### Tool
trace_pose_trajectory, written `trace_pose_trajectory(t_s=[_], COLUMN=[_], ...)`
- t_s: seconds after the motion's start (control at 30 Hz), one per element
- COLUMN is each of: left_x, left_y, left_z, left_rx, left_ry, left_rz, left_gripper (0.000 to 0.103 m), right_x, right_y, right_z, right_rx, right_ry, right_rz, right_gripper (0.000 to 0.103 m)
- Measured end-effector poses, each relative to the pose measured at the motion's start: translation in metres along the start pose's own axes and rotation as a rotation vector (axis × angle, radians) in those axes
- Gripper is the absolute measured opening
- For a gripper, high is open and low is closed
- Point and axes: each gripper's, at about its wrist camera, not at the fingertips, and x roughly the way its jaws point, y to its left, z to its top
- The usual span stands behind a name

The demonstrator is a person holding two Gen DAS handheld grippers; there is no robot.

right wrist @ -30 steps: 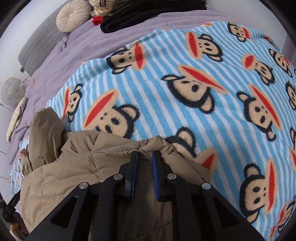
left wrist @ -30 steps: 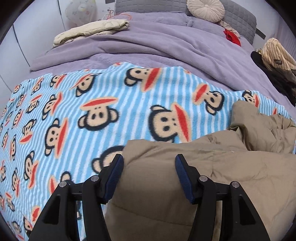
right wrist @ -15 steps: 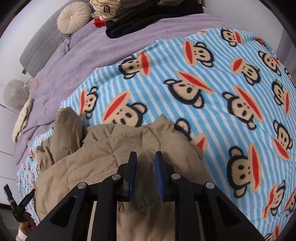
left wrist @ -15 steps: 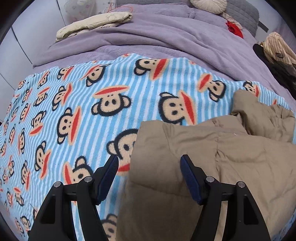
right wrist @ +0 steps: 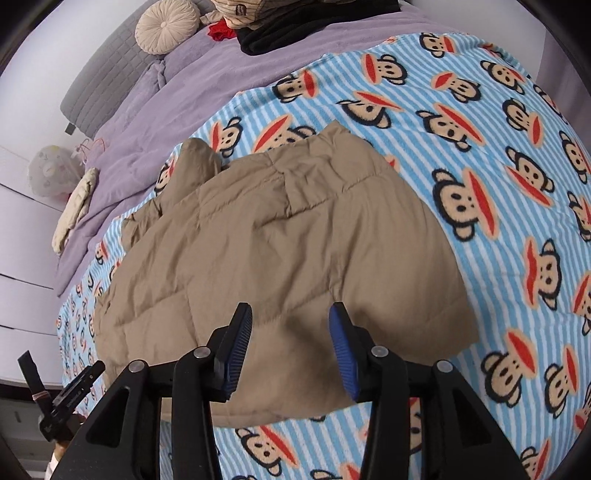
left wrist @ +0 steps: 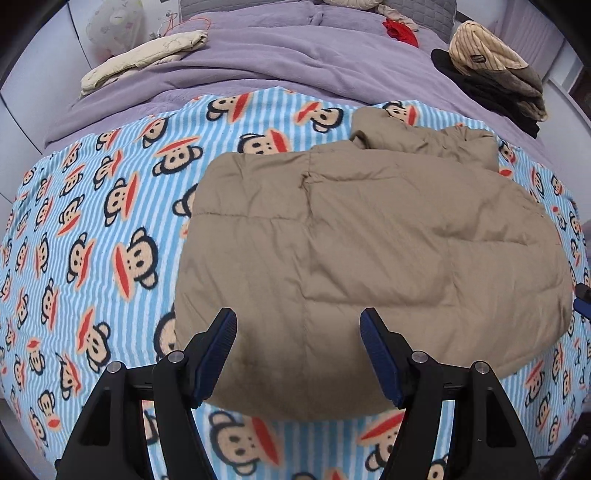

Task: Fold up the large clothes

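A tan quilted jacket [left wrist: 369, 251] lies folded on a blue striped monkey-print blanket [left wrist: 92, 229]. It also shows in the right wrist view [right wrist: 280, 258], with a bunched part at its far left end. My left gripper [left wrist: 298, 332] is open and empty, held above the jacket's near edge. My right gripper [right wrist: 291, 325] is open and empty, above the jacket's near edge too. The left gripper shows at the lower left of the right wrist view [right wrist: 62, 391].
A purple duvet [left wrist: 295, 74] covers the far bed. A folded cream garment [left wrist: 144, 59] lies at its far left. A stack of dark and striped clothes [left wrist: 495, 81] sits at the far right. A round cushion [right wrist: 168, 24] leans on the grey headboard.
My right gripper opened and let go of the jacket's edge. Both grippers pulled back and up, so the whole folded jacket now shows.
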Motion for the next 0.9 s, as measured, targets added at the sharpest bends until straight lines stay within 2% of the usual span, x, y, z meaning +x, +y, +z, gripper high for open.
trace_pose_trajectory(t_s=[0.1,0.13,0.17,0.23,0.43,0.53,0.67,0.73,0.8,0.87,0.9], left_x=[-0.012,-0.015,-0.019,-0.03,-0.049,-0.053,-0.051,-0.049,-0.047,-0.045,-0.043], left_y=[-0.005,-0.008,-0.01,-0.013,-0.018,-0.019,-0.021,-0.022,-0.024,-0.025,-0.026], left_z=[-0.015,-0.019,-0.024,-0.033,-0.053,-0.063,-0.075,-0.081,-0.088,-0.095,-0.097], left_rx=[-0.004,0.002,0.008,0.017,0.027,0.024,0.016,0.02,0.02,0.021,0.023], left_ry=[-0.005,-0.006,-0.007,-0.03,-0.032,-0.031,0.006,0.023,0.037,0.054,0.063], left_rz=[-0.011,-0.012,-0.009,-0.001,-0.014,-0.001,0.002,0.012,0.004,-0.003,-0.005], left_gripper=[0.071,0.076,0.092,0.099,0.099,0.099,0.099,0.099,0.099,0.099,0.099], right_x=[-0.009,-0.011,-0.013,-0.019,-0.032,-0.036,-0.039,-0.038,-0.037,-0.034,-0.033], right_y=[0.002,0.002,0.002,0.002,0.001,0.002,0.002,0.001,0.0,-0.002,-0.003], right_z=[-0.017,-0.022,-0.028,-0.038,-0.058,-0.068,-0.08,-0.085,-0.091,-0.097,-0.1], right_rx=[-0.006,-0.006,-0.007,-0.006,-0.001,-0.004,-0.009,-0.01,-0.006,-0.002,0.001], right_ry=[0.014,0.018,0.022,0.024,0.031,0.033,0.045,0.053,0.061,0.074,0.077], right_rz=[0.008,0.011,0.013,0.014,0.028,0.038,0.044,0.045,0.055,0.068,0.082], right_gripper=[0.052,0.053,0.054,0.056,0.057,0.064,0.065,0.07,0.07,0.076,0.087])
